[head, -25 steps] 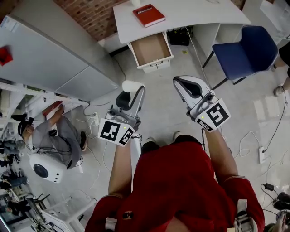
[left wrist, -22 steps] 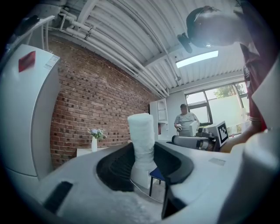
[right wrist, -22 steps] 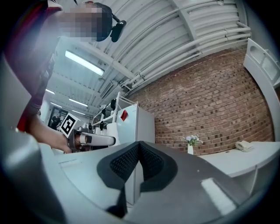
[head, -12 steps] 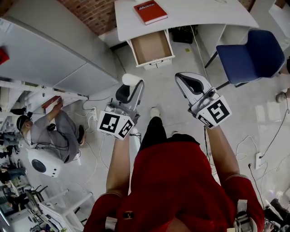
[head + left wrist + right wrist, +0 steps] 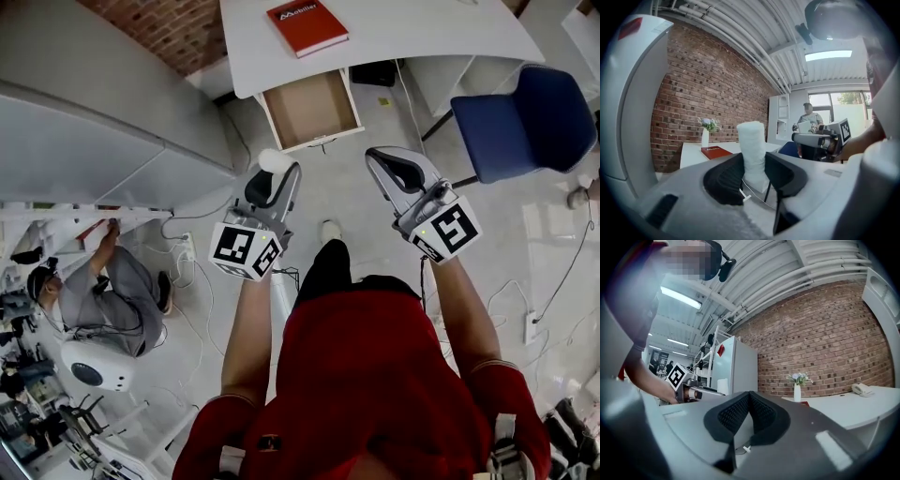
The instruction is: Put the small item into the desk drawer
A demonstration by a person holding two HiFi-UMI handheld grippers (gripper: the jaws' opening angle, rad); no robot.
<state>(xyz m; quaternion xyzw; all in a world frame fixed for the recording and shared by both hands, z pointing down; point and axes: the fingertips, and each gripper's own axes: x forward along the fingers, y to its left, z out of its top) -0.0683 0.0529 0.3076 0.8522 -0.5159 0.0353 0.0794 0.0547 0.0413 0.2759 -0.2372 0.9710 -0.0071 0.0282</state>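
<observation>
The small item (image 5: 273,161) is a white cylinder, and my left gripper (image 5: 276,176) is shut on its lower part. In the left gripper view the item (image 5: 753,150) stands upright between the dark pads (image 5: 726,180). The desk drawer (image 5: 310,109) stands pulled out and empty under the white desk (image 5: 422,28), some way ahead of both grippers. My right gripper (image 5: 384,161) is level with the left one, to its right, shut with nothing in it; its pads (image 5: 736,416) meet in the right gripper view.
A red book (image 5: 307,25) lies on the desk above the drawer, and a vase of flowers (image 5: 705,138) stands behind it. A blue chair (image 5: 525,117) is at the right, a grey cabinet (image 5: 94,122) at the left. A person (image 5: 122,281) crouches by shelves; cables (image 5: 553,281) cross the floor.
The person carrying the grippers has stepped toward the desk, so the drawer now lies closer ahead. Both grippers keep their states and the white item stays held.
</observation>
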